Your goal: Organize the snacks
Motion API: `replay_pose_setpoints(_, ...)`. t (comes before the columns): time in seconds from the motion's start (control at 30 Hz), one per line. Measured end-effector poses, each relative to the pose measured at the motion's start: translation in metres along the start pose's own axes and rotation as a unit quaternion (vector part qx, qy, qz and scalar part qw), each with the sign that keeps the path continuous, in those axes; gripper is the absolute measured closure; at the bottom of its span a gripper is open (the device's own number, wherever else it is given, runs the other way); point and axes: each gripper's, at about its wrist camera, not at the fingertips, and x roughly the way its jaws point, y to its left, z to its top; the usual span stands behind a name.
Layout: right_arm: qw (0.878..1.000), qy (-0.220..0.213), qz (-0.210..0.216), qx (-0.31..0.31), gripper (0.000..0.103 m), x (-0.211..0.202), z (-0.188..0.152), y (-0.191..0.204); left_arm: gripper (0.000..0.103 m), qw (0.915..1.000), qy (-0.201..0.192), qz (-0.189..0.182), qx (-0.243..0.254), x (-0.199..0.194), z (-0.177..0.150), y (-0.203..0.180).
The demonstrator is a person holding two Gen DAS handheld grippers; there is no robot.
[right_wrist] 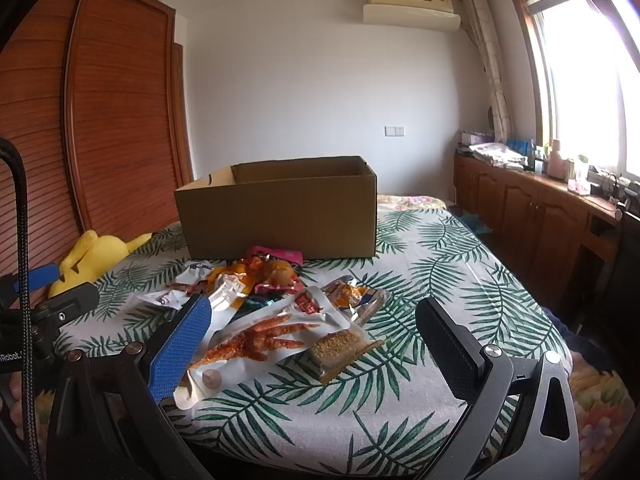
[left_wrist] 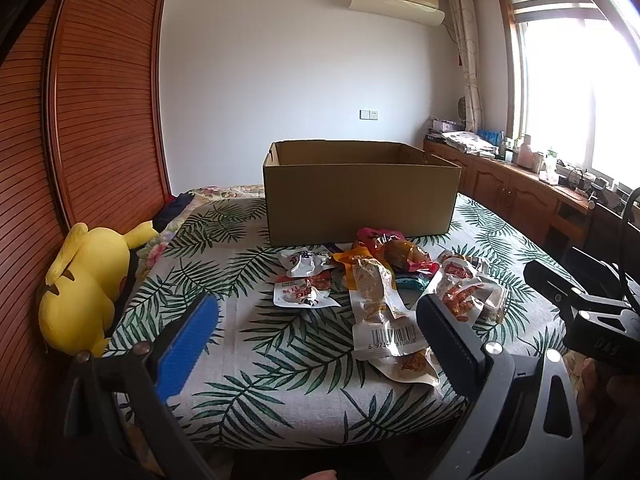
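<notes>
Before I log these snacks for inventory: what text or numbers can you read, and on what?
"6 9739 810608", middle digits hidden: barcode on the long clear snack packet.
"DAS": right gripper body.
"nRobot", cut off: left gripper body.
Red Chinese print on the white packets: too blurred.

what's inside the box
Only the bare inner walls of the box show, near the rim. Its floor is hidden behind the front wall, so any contents cannot be seen.

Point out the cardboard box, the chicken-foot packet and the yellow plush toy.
cardboard box (left_wrist: 360, 196), left wrist view, middle of its front wall.
chicken-foot packet (right_wrist: 256, 340), right wrist view, on the orange foot behind the clear film.
yellow plush toy (left_wrist: 84, 280), left wrist view, middle of its body.
</notes>
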Motion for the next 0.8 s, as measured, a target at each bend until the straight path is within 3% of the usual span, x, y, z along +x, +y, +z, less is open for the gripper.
replay_pose_setpoints(0.8, 1.000, -0.004, -0.002, 0.001, 0.000, -0.0021, 0.0024, -0.0006, 0.003, 1.0000, -0.001, 0.002, 0.002, 0.0013, -0.0004, 0.0008)
